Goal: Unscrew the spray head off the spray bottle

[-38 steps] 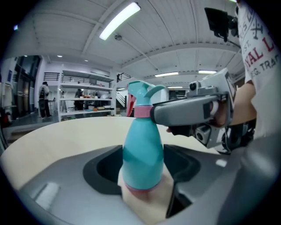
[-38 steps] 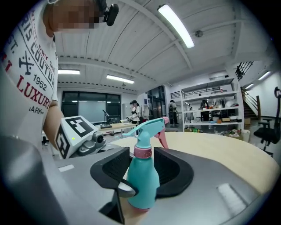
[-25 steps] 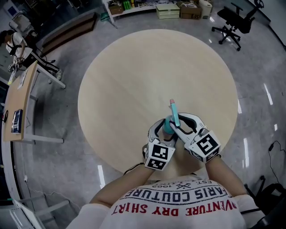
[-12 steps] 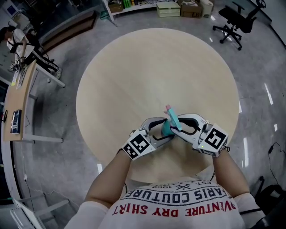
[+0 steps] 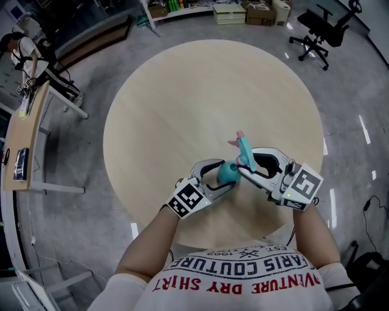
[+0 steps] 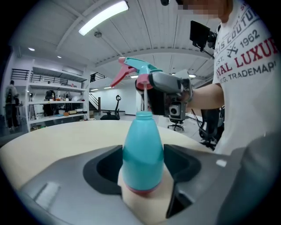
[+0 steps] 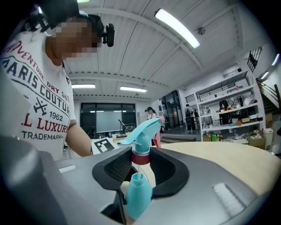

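– 2 grippers are at the 6 o'clock edge of the round table (image 5: 182, 103), directly ahead of the person's forearms. State of the left gripper (image 5: 222, 176)?

– Jaws stand wide and are clamped on the body of the teal bottle (image 6: 142, 154). Both pads bear on its sides. In the head view the bottle's neck points toward 1 o'clock.

– And the right gripper (image 5: 246, 167)?

– Jaws about half closed, gripping the spray head (image 7: 142, 132) by its red collar (image 7: 141, 157). It meets the left gripper from the 3 o'clock side.

– Where is the spray head relative to the bottle?

– Off the neck and just above it. The neck opening is bare, and 1 thin dip tube (image 6: 144, 99) runs from the collar down into it. The pink trigger (image 6: 118, 77) is on the far side of the head.

– What lies beyond the table?

– On the grey floor, a desk (image 5: 27, 140) at 9 o'clock, boxes (image 5: 243, 12) at 12 o'clock and 1 office chair (image 5: 319, 27) at 1 o'clock, all well apart from the work.
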A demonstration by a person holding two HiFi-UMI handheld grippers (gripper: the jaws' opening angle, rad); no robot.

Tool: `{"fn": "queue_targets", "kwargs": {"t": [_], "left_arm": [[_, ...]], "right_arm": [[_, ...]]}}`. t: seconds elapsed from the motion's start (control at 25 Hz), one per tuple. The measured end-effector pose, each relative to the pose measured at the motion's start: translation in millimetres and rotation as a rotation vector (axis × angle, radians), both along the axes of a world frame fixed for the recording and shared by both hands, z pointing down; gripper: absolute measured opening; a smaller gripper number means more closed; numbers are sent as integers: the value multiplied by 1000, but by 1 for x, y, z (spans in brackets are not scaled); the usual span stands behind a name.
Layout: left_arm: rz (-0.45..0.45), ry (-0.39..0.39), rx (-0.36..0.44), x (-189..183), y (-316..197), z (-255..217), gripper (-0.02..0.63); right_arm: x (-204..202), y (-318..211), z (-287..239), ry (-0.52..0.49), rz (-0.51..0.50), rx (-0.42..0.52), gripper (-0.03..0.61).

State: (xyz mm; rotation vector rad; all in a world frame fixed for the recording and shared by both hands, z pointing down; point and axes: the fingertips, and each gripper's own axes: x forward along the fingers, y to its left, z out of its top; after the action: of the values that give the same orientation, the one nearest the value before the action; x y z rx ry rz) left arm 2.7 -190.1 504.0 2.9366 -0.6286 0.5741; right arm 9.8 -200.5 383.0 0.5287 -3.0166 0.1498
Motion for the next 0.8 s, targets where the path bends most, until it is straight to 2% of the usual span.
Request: {"fn": "queue_targets", "kwargs": {"t": [0.24, 0.4, 0.52, 0.6, 0.72, 0.8], "left_arm": [[-70, 3, -3, -7, 0, 0, 288], [-121, -3, 9, -20, -6, 0, 288], [-163, 1, 4, -28, -10, -1, 288], [-170, 7, 5, -28, -10, -1, 288], [-176, 6, 13, -26, -10, -3, 288], [-185, 7, 15, -25, -12, -4, 288]], "right_arm": [[25, 0, -58, -138, 81, 52, 127], [43, -1, -83, -140, 111, 85, 127], [63, -9, -84, -69, 163, 109, 126], [76, -18, -68, 36, 210, 103, 126], [84, -28, -23, 218, 254, 52, 127], [83, -31, 9, 298, 255, -6, 126]]}}
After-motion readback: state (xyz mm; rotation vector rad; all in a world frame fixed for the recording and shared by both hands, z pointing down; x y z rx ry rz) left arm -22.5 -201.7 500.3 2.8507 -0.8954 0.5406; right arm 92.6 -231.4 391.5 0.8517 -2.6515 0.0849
